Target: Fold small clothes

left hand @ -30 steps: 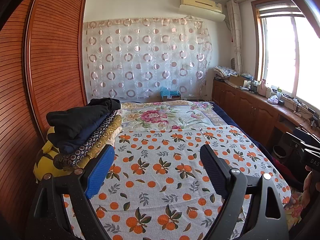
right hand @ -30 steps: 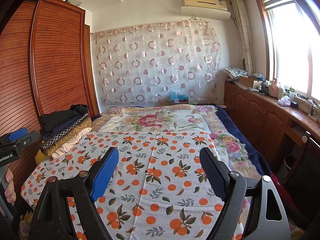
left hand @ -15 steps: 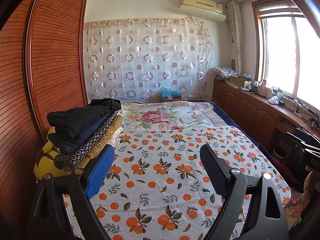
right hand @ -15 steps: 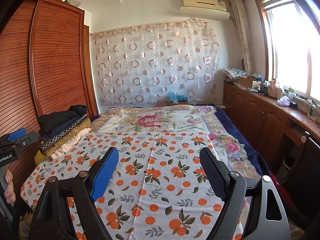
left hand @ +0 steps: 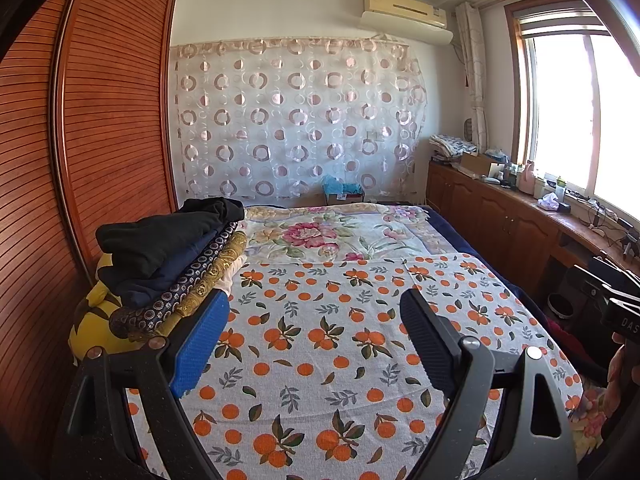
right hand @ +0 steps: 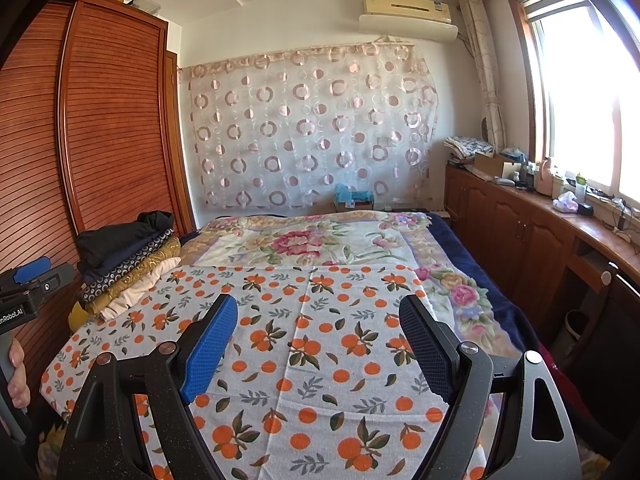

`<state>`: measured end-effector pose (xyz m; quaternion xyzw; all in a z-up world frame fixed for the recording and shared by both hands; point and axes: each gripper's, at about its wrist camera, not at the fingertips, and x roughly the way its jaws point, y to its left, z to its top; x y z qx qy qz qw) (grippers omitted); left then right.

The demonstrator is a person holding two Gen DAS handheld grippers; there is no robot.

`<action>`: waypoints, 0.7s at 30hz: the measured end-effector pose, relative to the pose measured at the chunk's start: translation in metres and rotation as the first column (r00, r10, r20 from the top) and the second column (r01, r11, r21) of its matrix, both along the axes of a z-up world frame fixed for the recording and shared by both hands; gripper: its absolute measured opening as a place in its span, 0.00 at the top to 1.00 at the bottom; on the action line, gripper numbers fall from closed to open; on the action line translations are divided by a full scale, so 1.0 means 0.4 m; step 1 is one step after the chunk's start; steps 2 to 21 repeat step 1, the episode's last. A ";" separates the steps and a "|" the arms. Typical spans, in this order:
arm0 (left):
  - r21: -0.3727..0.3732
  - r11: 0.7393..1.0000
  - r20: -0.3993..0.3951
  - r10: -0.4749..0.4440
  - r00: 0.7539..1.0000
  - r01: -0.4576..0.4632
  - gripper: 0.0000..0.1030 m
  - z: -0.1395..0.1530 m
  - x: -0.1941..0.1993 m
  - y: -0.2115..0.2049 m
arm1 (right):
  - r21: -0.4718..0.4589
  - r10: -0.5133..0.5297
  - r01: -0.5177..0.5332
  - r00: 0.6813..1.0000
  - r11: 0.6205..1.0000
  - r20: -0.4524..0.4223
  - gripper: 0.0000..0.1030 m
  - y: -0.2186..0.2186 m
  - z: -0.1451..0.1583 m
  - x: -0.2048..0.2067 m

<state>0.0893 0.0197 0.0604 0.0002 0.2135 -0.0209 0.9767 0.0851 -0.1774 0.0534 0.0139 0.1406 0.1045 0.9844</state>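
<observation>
Both grippers hover over the bed (left hand: 452, 236), nothing between the fingers: left gripper (left hand: 314, 336) spread wide, right gripper (right hand: 318, 340) spread wide too. Orange-print cloth (left hand: 328, 320) lies flat across the near half of the bed, under both grippers; floral bedspread (right hand: 304, 240) shows beyond it. Stack of folded clothes (left hand: 168, 256) sits at the bed's left edge, just beside the left gripper's blue finger, black piece on top, yellow one at the bottom. Slatted wooden wardrobe (left hand: 100, 128) close behind the stack. Circle-print curtain (right hand: 308, 128) on far wall, cluttered wooden bench (right hand: 560, 216) under the window at right.
</observation>
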 end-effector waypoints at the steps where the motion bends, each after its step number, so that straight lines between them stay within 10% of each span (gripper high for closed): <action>1: -0.001 1.000 0.000 0.000 1.000 0.000 0.15 0.000 0.000 0.000 | 0.000 0.000 0.000 1.000 1.000 0.000 0.18 0.000 0.000 0.000; 21: -0.001 1.000 0.000 0.000 1.000 0.000 0.15 0.000 0.000 0.000 | 0.000 0.000 0.000 1.000 1.000 0.000 0.18 0.000 0.000 0.000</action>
